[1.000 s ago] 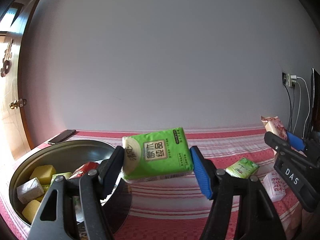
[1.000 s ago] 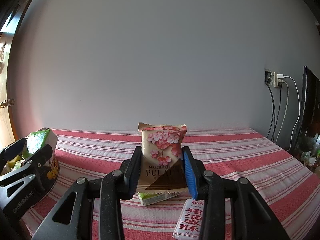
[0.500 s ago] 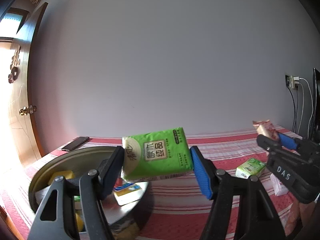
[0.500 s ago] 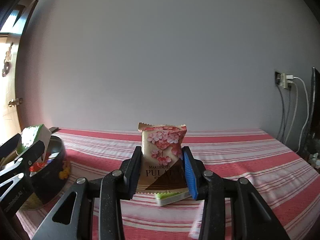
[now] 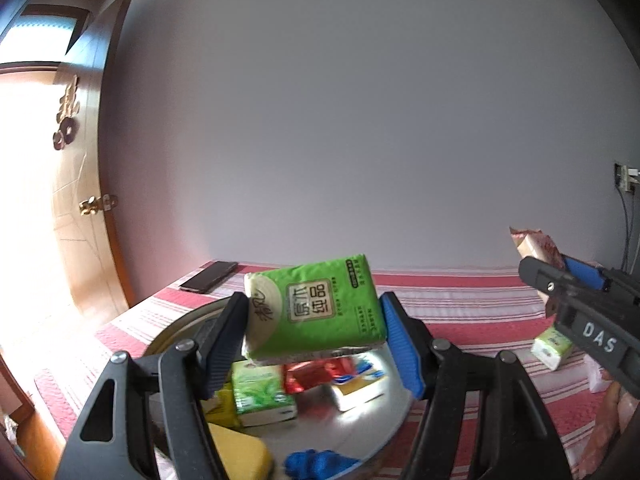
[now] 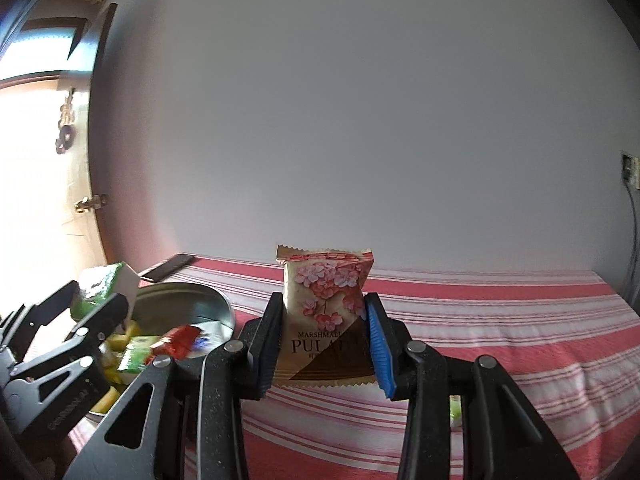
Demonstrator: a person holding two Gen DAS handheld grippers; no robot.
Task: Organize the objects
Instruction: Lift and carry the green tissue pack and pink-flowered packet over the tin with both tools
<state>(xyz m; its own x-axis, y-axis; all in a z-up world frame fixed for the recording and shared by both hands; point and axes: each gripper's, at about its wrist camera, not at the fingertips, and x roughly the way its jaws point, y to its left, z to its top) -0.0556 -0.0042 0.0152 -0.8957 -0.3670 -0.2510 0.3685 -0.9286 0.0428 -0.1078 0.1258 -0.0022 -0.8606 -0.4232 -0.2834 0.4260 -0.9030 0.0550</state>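
Note:
My left gripper (image 5: 314, 334) is shut on a green tissue pack (image 5: 316, 308) and holds it above the round metal tin (image 5: 372, 412). The tin holds several small packs, among them a green one (image 5: 262, 398), a red one (image 5: 320, 374) and a yellow one (image 5: 240, 454). My right gripper (image 6: 322, 344) is shut on a marshmallow snack bag with pink flowers (image 6: 326, 312), held upright above the striped cloth to the right of the tin (image 6: 192, 304). The left gripper with its green pack (image 6: 100, 288) shows at the left of the right wrist view.
A red-and-white striped cloth (image 6: 500, 320) covers the table. A dark phone (image 5: 208, 276) lies at the back left near the wooden door (image 5: 60, 200). A small green pack (image 5: 552, 348) lies on the cloth at right. A wall socket with cables (image 5: 626, 178) is at far right.
Both grippers have moved left with their packs. The left gripper now hangs over the tin's inside, and the tin has come closer in the right wrist view.

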